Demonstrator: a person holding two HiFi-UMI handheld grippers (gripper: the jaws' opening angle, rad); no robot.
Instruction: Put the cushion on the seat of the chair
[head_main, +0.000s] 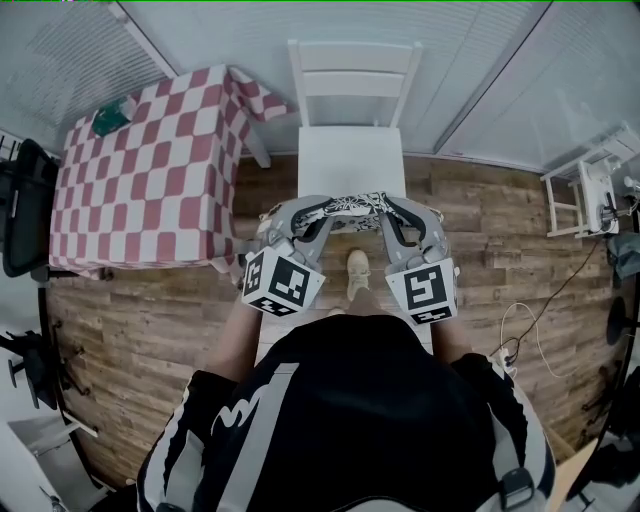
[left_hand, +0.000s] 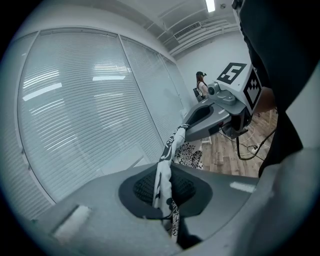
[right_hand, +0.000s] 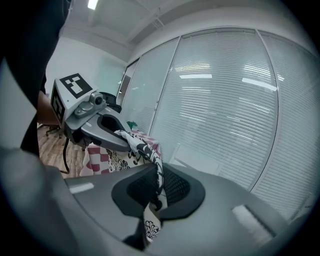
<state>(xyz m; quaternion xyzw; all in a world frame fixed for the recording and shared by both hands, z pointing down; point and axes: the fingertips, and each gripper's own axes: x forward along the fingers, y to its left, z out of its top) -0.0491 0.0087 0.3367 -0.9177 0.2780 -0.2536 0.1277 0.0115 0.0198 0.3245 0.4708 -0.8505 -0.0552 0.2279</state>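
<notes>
The left gripper (head_main: 312, 212) and the right gripper (head_main: 397, 212) were both clamped on the cushion (head_main: 352, 205), one at each end of its upper edge. In each gripper view we saw the patterned cloth pinched between the closed jaws. It ran taut across to the other gripper, and a short tail of cloth hung below the pads.

The cushion was therefore carried in the air between the two grippers. From the head view it lay at the front edge of the seat (head_main: 350, 160), above the person's shoe (head_main: 357, 272). We could not tell from that view whether it was over the seat or just short of it.

Status of the task, as we judged it:

1. Pick-up: done. Both grips looked firm and the cushion was clear of the floor.
2. Approach: nearly done. The person stood square to the chair (head_main: 352, 85), with its back straight ahead and the checked table (head_main: 150, 180) to the left, clear of the cushion.
3. Placement: not yet done. The seat was bare and no part of the cushion rested on it.
4. Release: not yet done.

We judged that the remaining work was to carry the cushion over the seat, lay it flat and open both grippers.
</notes>
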